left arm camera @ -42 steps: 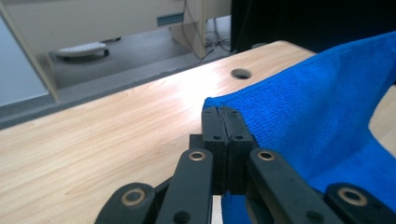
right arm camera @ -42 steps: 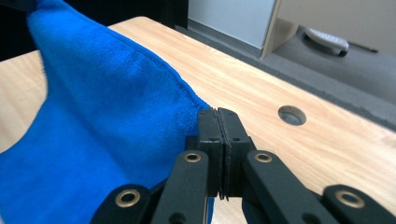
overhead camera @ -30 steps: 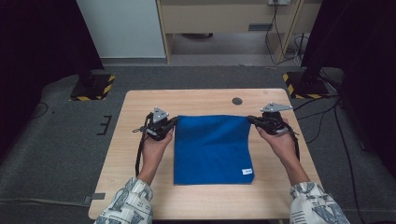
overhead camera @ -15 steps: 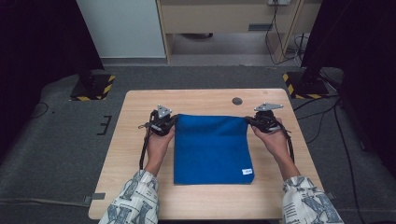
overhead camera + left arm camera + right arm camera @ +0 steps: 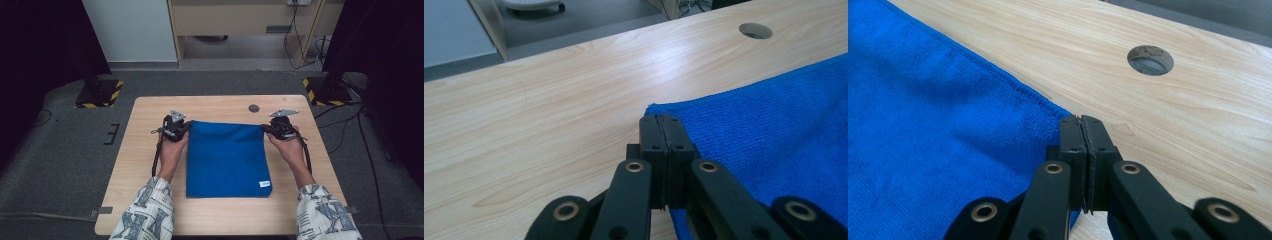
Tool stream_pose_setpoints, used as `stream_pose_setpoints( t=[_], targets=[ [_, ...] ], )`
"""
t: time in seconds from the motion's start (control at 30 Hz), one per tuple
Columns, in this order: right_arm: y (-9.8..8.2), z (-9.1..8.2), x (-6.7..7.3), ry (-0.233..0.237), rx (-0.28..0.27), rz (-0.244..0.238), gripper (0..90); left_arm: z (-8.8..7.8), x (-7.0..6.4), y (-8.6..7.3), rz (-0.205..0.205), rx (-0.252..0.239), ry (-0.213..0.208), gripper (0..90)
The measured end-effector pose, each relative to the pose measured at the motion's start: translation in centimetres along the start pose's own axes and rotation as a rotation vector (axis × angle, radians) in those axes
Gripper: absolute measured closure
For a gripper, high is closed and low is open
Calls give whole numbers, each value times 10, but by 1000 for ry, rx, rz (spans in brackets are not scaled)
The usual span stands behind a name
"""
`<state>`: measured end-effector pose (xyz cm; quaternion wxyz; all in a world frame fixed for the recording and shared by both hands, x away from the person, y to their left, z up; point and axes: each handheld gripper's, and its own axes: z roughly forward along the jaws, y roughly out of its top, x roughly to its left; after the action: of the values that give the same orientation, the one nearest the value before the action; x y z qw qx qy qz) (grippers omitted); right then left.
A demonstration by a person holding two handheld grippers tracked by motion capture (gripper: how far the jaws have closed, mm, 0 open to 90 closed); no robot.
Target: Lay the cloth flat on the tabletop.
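- A soft blue cloth (image 5: 227, 159), folded into a neat rectangle, lies flat in the middle of the light wooden table (image 5: 150, 200).
- A small white tag (image 5: 264, 184) sits near the cloth's near right corner. It has some dark writing on it, but the writing is too small to read.
- The left gripper (image 5: 176, 130) is at the cloth's far left corner. In the left gripper view its black jaws are pressed together right at that corner of the cloth (image 5: 774, 125), and I cannot tell if any cloth is pinched between them.
- The right gripper (image 5: 279, 129) is at the cloth's far right corner. In the right gripper view its jaws are also pressed together at the corner of the cloth (image 5: 938, 130), and the gripper hides whether they hold it.
- A round hole (image 5: 254, 108) is in the table just beyond the cloth, nearer the right gripper.
- The person's sleeves (image 5: 145, 212) are white with big dark letters, but they are cut off at the bottom edge, so no word can be read.
- The sides of the room are very dark and hard to make out.
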<state>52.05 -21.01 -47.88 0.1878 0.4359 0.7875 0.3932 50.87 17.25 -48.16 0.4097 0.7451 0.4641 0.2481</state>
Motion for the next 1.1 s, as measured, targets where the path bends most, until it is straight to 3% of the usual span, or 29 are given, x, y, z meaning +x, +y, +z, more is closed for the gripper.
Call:
stream_pose_setpoints(
  t=[0.73,0.83,0.87,0.9,1.0,1.07,1.1],
  targets=[
    [4,20,-5,-31,53,2,853,10,5,-4,-4,44,7,886],
    [3,22,-8,-43,22,39,729,13,5,-5,-18,38,17,839],
    [3,22,-8,-43,22,39,729,13,5,-5,-18,38,17,794],
    [4,23,-7,-63,9,45,653,14,6,-5,-22,34,33,727],
    [4,23,-7,-76,6,49,620,15,6,-5,-13,36,38,692],
    [4,23,-7,-91,8,49,551,14,6,-5,-16,30,49,590],
    [4,23,-8,-94,12,47,509,13,8,-5,-15,27,48,598]
  ],
)
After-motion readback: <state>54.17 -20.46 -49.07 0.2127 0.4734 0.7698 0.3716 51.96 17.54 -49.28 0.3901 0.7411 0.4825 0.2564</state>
